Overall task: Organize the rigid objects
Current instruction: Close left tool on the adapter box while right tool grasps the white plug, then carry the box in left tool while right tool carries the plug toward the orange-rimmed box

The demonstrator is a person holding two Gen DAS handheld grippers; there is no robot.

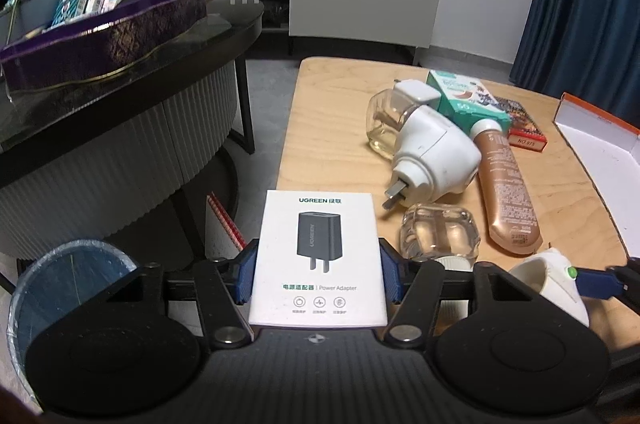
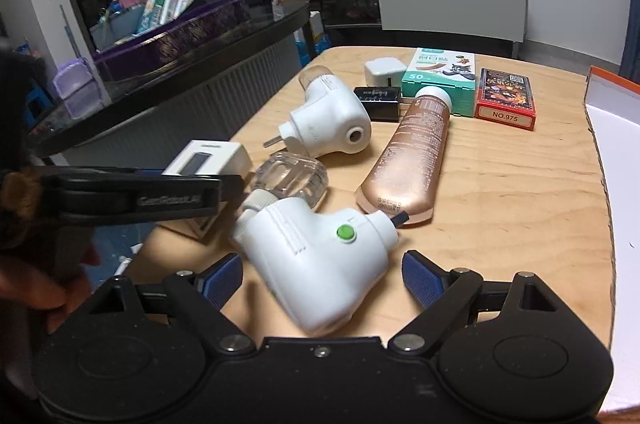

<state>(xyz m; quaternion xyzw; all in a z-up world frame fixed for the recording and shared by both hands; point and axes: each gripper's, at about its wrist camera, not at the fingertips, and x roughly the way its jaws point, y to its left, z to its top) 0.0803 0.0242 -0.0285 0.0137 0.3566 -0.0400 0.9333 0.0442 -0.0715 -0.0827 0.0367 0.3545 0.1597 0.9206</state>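
Observation:
A white power adapter box (image 1: pixel 318 256) stands at the near left edge of the wooden table (image 1: pixel 332 96), and my left gripper (image 1: pixel 318 276) is shut on its two sides with the blue pads pressed against it. From the right wrist view the same box (image 2: pixel 208 156) shows beyond the left gripper's black finger. My right gripper (image 2: pixel 322 280) is open around a white plug-in vaporizer with a green button (image 2: pixel 312 256), with gaps on both sides. The vaporizer lies on the table, its clear bottle (image 2: pixel 292 180) pointing away.
Further back lie a second white vaporizer (image 2: pixel 328 120), a bronze tube (image 2: pixel 408 160), a black charger (image 2: pixel 380 102), a teal box (image 2: pixel 440 76) and a red card box (image 2: pixel 506 100). An open orange-and-white box (image 2: pixel 616 144) stands right. A blue bin (image 1: pixel 68 288) sits below the table's left edge.

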